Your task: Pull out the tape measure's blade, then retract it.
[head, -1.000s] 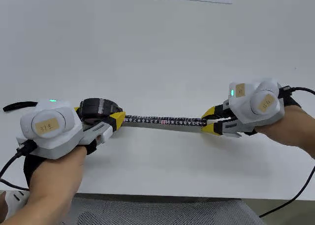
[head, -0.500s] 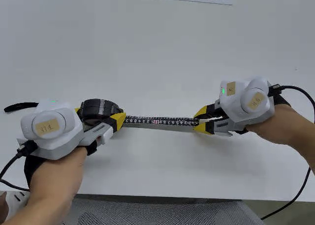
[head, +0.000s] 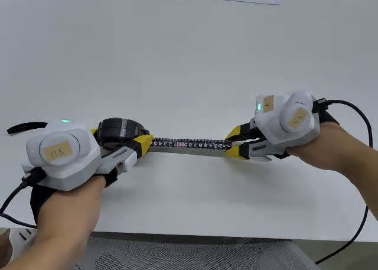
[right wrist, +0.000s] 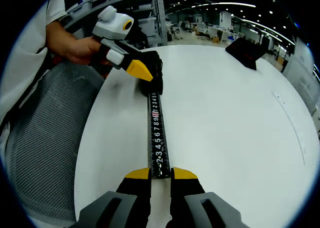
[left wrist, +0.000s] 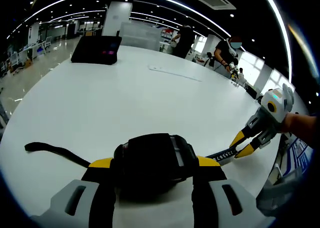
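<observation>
**Head view** — the tape measure sits on the white desk, its black case clamped in the left claw. A short run of blade reaches rightward, low over the desk. Its tip is pinched tight in the right claw. A wrist strap trails off to the left of the case.

**Left gripper view** — the case sits between the yellow tips, gripped on both flanks. Far right, the other claw nips the blade's end.

**Right gripper view** — the blade runs straight from the closed jaws to the case, numerals up, with no twist (good).

**Judgement** — I cannot tell from this moment whether the blade is going out or coming back. Either way:
- Move the right claw only along the blade's own line, level with the case mouth.
- Hold the case dead steady.
- Walk the tip in under grip — letting go early would likely let the spring whip it home.
</observation>
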Demonstrator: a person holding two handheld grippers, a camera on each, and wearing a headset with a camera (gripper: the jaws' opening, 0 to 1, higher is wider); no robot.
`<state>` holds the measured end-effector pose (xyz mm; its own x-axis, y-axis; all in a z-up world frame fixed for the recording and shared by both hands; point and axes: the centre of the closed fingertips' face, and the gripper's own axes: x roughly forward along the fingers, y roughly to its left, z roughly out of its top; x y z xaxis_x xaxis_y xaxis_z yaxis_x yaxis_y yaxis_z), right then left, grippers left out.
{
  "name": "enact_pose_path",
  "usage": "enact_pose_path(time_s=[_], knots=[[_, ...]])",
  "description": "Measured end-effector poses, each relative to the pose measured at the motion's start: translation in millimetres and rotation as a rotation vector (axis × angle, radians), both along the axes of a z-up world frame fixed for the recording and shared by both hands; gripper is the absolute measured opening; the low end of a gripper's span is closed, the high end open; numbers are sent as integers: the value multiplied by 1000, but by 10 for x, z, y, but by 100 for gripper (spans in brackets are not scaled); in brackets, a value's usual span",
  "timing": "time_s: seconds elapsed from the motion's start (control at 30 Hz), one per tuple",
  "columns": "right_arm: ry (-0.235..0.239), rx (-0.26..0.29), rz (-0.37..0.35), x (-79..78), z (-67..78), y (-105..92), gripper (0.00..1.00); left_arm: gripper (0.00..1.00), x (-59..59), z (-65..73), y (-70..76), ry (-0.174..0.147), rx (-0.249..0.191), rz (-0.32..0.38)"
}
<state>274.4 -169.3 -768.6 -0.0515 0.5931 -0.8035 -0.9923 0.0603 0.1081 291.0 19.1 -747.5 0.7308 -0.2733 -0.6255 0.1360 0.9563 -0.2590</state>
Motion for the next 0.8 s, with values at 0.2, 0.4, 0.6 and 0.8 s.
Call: enact_pose_path(time_s=[0.2,0.4,0.6,0.8], knots=[[3,8,8,-2,0,69,10,57,3,-3,-3,1,-2,-1],[9,18,13,-4,-6,133,10,57,5,-4,-6,0,-3,-2],[9,22,17,6,-10,168,10,57,1,1,-8,0,-6,-2],[11,28,20,9,-12,206,10,57,-1,4,-7,0,-8,-2]])
